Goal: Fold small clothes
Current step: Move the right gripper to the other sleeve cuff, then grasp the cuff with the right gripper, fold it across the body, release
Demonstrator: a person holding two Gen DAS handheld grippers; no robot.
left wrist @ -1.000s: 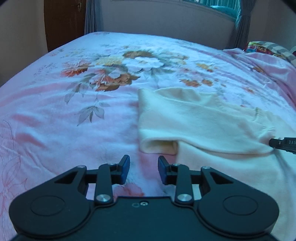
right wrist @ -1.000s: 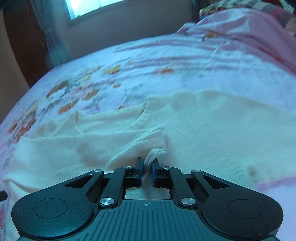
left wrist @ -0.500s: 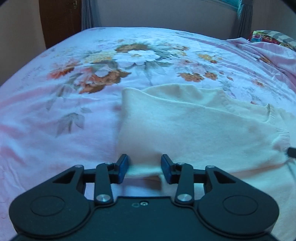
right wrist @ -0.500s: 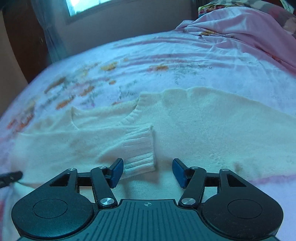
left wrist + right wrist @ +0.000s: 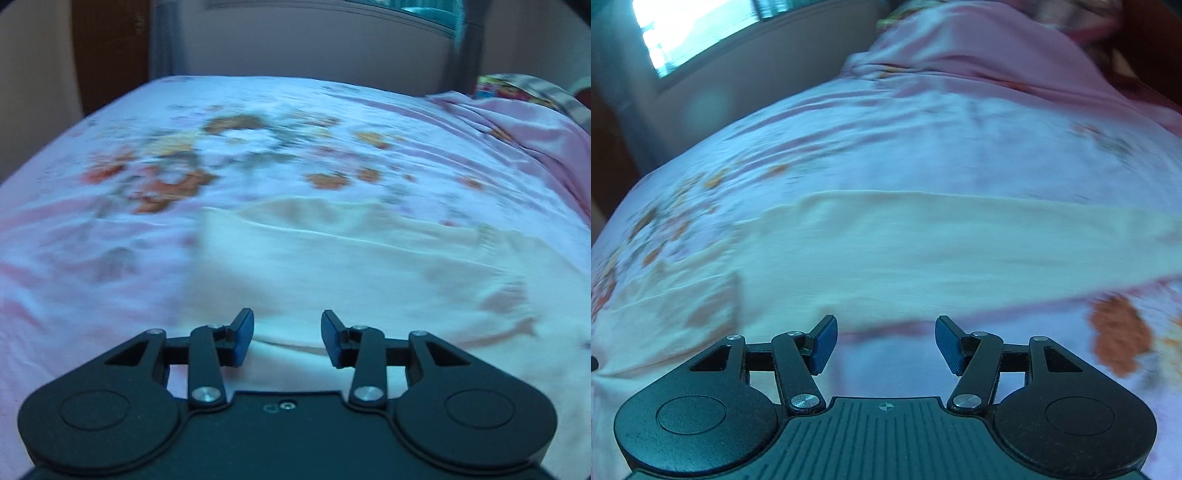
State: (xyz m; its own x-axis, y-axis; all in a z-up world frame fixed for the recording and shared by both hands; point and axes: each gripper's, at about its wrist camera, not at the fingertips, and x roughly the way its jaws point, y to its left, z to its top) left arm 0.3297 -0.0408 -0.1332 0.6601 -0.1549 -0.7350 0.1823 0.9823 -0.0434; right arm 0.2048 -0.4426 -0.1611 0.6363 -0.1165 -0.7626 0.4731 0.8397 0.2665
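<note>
A small cream knit sweater (image 5: 332, 258) lies flat on the pink floral bedsheet (image 5: 110, 240), one sleeve folded across its body. It also shows in the right wrist view (image 5: 905, 247), with the folded sleeve at the left (image 5: 676, 306). My left gripper (image 5: 287, 339) is open and empty, low over the sweater's near edge. My right gripper (image 5: 885, 345) is open and empty, just in front of the sweater's near edge, over the bedsheet (image 5: 886, 133). Both views are blurred by motion.
A pink blanket is bunched at the right of the bed (image 5: 535, 125), seen in the right wrist view at the back (image 5: 997, 48). A wall with a window (image 5: 683, 33) stands behind the bed. A wooden door (image 5: 110, 48) is at the back left.
My right gripper opened and let go of the sleeve cuff, then swung right along the sweater's near edge. My left gripper moved forward over the sweater's left edge.
</note>
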